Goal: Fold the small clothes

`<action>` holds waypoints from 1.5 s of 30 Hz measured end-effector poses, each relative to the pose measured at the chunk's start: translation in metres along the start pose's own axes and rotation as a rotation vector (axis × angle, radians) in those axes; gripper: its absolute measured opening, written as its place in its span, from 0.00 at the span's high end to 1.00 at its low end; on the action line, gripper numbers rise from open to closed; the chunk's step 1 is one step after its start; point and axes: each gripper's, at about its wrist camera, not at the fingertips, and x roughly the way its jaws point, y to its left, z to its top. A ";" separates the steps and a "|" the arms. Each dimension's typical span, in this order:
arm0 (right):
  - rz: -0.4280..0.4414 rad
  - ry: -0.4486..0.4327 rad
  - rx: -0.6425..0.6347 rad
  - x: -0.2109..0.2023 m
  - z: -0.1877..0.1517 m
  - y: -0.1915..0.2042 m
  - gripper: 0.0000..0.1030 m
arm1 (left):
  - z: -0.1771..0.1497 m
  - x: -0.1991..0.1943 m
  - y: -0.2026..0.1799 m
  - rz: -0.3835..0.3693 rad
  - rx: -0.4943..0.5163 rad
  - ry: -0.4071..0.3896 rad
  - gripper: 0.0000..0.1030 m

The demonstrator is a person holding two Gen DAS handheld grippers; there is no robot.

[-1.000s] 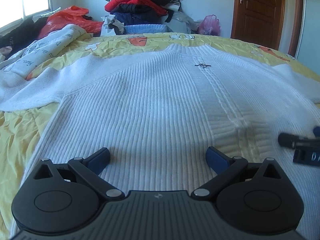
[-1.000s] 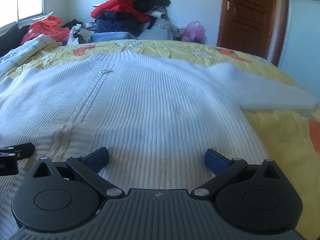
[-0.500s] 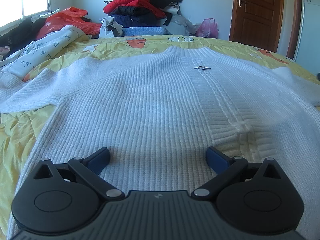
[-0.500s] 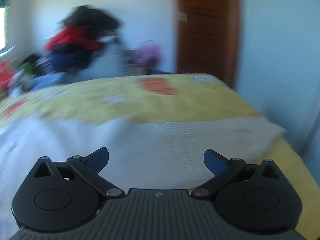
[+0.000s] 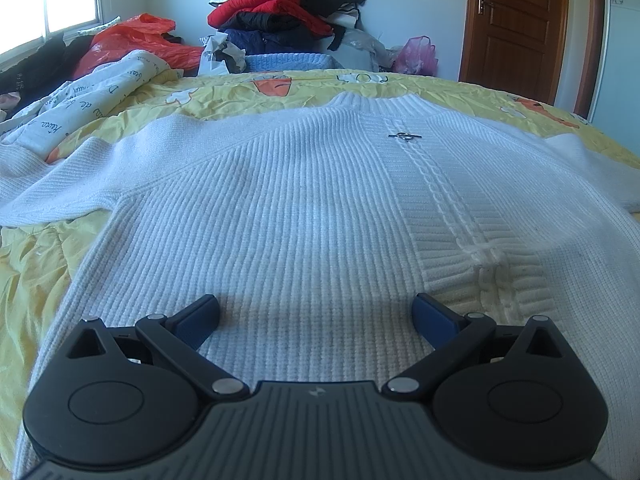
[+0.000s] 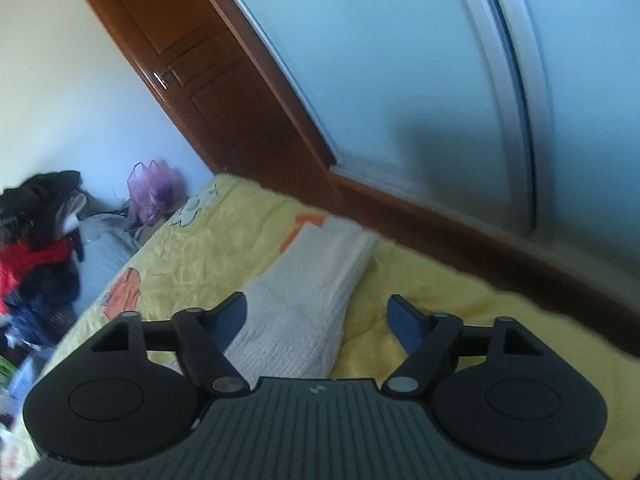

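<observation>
A white ribbed knit sweater lies flat on the yellow bedspread, collar at the far end, a small metal clasp on its front. My left gripper is open and empty, low over the sweater's hem. My right gripper is open and empty, tilted, above the sweater's right sleeve, which stretches toward the bed's far edge. Its left fingertip overlaps the sleeve in the view; whether it touches I cannot tell.
A pile of red, black and blue clothes and a red bag lie behind the bed. A printed white cloth lies at the left. A brown door and a pale wardrobe panel stand to the right.
My right gripper has swung right, from over the sweater's body to over its right sleeve, and tilted. My left gripper has barely moved. The right gripper has left the left wrist view.
</observation>
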 end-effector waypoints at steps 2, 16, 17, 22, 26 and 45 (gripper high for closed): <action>0.014 -0.013 -0.014 0.006 -0.003 0.001 0.28 | 0.000 0.000 0.000 0.000 0.000 0.000 0.00; 0.145 -0.116 -0.134 -0.041 -0.015 0.068 0.85 | 0.000 0.001 0.000 -0.005 -0.004 -0.002 0.00; 0.195 -0.118 -0.173 -0.056 -0.023 0.084 0.85 | 0.000 0.002 0.000 -0.006 -0.005 -0.002 0.00; 0.517 -0.033 -0.389 -0.125 -0.107 0.188 0.85 | 0.001 0.002 -0.001 -0.007 -0.008 -0.003 0.00; 0.658 0.118 -0.515 -0.141 -0.196 0.252 0.86 | 0.001 0.002 -0.001 -0.007 -0.008 -0.003 0.00; 0.597 0.220 -0.405 -0.155 -0.272 0.167 0.19 | 0.039 0.005 0.015 -0.304 -0.307 -0.008 0.00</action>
